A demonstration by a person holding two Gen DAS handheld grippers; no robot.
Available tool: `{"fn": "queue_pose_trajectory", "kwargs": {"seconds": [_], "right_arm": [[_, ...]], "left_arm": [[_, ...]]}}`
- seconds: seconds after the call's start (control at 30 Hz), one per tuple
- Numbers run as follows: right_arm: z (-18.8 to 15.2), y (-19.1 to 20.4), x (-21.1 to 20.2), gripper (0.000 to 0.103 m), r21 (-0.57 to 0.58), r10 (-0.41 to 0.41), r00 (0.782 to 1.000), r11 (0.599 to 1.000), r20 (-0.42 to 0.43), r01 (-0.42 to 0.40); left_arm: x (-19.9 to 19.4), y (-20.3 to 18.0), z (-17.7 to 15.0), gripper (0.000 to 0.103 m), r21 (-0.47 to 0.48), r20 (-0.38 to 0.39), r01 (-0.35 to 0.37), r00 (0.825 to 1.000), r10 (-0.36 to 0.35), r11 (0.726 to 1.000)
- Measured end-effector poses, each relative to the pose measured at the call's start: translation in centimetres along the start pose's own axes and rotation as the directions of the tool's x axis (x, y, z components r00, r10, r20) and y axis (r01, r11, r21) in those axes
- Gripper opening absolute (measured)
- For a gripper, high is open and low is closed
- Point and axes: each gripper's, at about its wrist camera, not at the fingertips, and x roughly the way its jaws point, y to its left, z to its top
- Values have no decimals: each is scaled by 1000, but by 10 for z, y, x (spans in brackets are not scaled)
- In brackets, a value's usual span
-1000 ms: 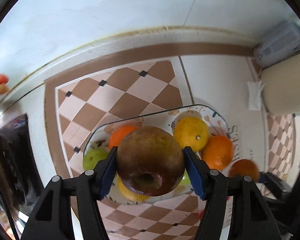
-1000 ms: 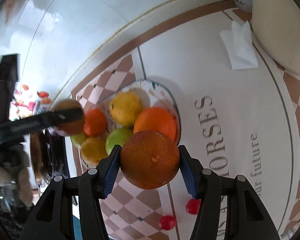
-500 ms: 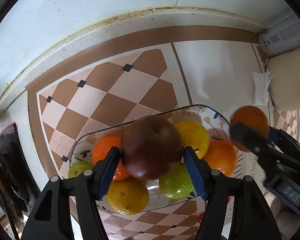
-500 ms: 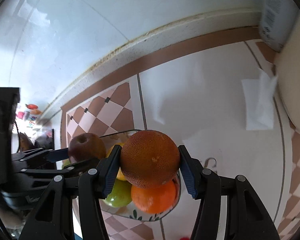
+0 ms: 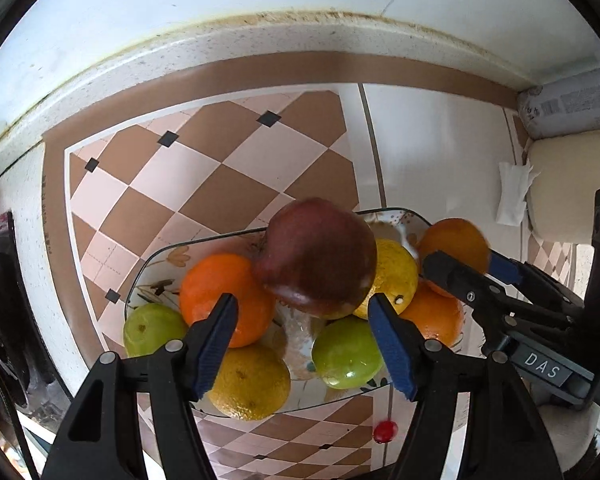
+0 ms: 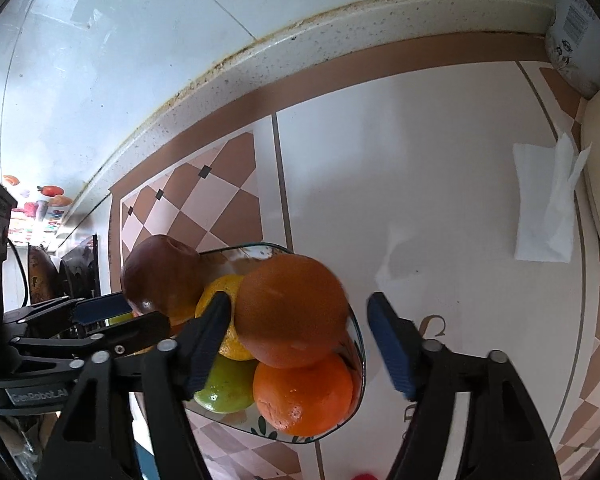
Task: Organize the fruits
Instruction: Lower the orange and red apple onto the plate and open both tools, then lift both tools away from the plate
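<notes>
A glass fruit plate with a floral print holds oranges, yellow citrus and green fruit. My left gripper is open; a dark red apple sits free just ahead of its fingertips, on top of the pile. My right gripper is open too; a dark orange lies loose between its fingers, against the left finger, on the plate's right side. It also shows in the left wrist view. The apple shows at the left in the right wrist view.
The plate stands on a checkered brown and pink mat near the tiled wall. A folded white tissue lies to the right beside a cream container. A grey packet leans in the corner. A small red fruit lies before the plate.
Both grippers opened over the plate. The apple left the left jaws and the dark orange left the right jaws; both now lie on the fruit pile.
</notes>
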Motion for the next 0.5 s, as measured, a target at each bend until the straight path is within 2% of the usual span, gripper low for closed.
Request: {"fn": "queue_pose_trajectory", "kwargs": {"seconds": [0.1,0.17,0.2,0.23,0.27,0.37,0.5], "right_arm": [[-2,-2,-5,75,4,-10,1000,1000,0,10],[-5,-1,-10,76,0,-18,1000,1000,5,18],[-7,1,-14,77,-9,-31,999,999,10,31],[-11,3,-18,83,-21,-47,999,999,17,48],[-15,7,-24,88,-38,-72,997,997,31,73],[-32,19,-41,89,-96,-142,987,984,78,149],[-61,34,-57,93,-143,-199,972,966,123,216]], "left_arm": [[-14,5,-6,66,-17,40,17,999,-16,1000],[-25,10,-12,67,-29,81,4,997,-1,1000],[-31,13,-16,71,-34,104,-6,995,10,999],[-36,15,-18,75,-42,127,-17,992,23,999],[-43,18,-23,82,-52,155,-35,987,43,998],[-56,27,-42,89,-80,213,-81,972,97,993],[-64,37,-72,90,-120,268,-127,951,156,985]]}}
